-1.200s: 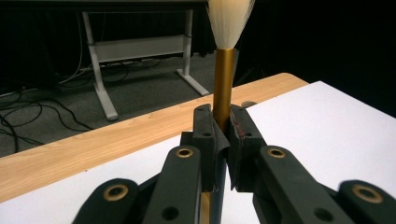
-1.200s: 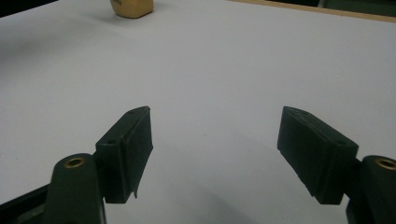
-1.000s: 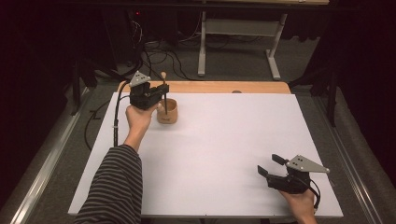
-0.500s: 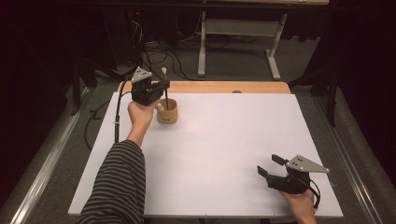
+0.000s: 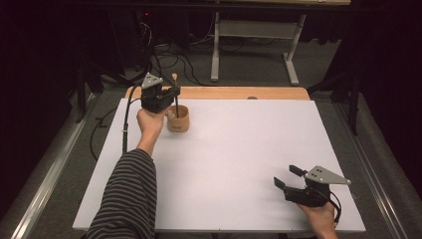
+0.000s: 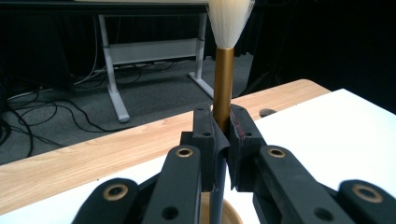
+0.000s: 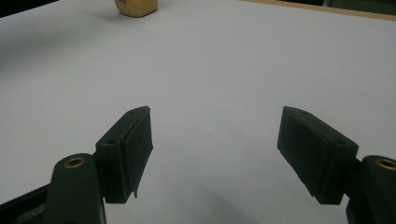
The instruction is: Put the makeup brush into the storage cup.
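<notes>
left gripper [image 6: 223,140]: jaws clamped on gold-handled white-bristled brush [image 6: 223,79] | brush upright, bristles up, lower end in small tan wooden cup [image 5: 178,119] | right gripper [image 7: 224,154]: jaws wide apart, empty, over white tabletop [image 5: 239,159]

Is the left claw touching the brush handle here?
Touching. In the left gripper view, the left claw has both jaws pressed against the brush handle, no gap.

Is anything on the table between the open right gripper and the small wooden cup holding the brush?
Nothing visible: bare white tabletop lies between the right gripper and the small wooden cup. The left gripper grips the gold-handled brush above it.
</notes>
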`<state>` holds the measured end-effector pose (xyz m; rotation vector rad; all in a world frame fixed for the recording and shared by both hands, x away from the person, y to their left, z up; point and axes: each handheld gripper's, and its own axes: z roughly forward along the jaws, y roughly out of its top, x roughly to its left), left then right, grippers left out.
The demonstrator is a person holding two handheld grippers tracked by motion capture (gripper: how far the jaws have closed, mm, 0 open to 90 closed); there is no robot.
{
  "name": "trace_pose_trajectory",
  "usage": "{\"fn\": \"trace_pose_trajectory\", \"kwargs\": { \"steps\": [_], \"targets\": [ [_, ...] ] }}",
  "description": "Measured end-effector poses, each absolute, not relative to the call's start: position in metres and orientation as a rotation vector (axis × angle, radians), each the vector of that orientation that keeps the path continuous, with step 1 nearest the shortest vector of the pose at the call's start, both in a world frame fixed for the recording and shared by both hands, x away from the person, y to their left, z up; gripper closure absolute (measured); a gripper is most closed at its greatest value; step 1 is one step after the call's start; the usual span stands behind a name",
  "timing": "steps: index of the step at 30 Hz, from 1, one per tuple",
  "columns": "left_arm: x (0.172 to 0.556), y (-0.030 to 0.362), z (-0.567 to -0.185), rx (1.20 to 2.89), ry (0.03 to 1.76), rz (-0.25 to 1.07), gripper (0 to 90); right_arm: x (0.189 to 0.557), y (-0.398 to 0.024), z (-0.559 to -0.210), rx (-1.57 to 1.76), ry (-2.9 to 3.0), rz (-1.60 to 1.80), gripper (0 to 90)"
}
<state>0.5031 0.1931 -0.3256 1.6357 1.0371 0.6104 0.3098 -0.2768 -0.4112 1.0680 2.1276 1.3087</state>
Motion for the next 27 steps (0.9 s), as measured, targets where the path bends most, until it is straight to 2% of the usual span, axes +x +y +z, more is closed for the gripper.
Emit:
{"fn": "trace_pose_trajectory", "kwargs": {
  "steps": [27],
  "targets": [
    [0.510,0.188,-0.339,1.709,1.090,0.575,83.3,0.310,-0.276,-0.411,1.065,2.137,1.314,28.1]
  ]
}}
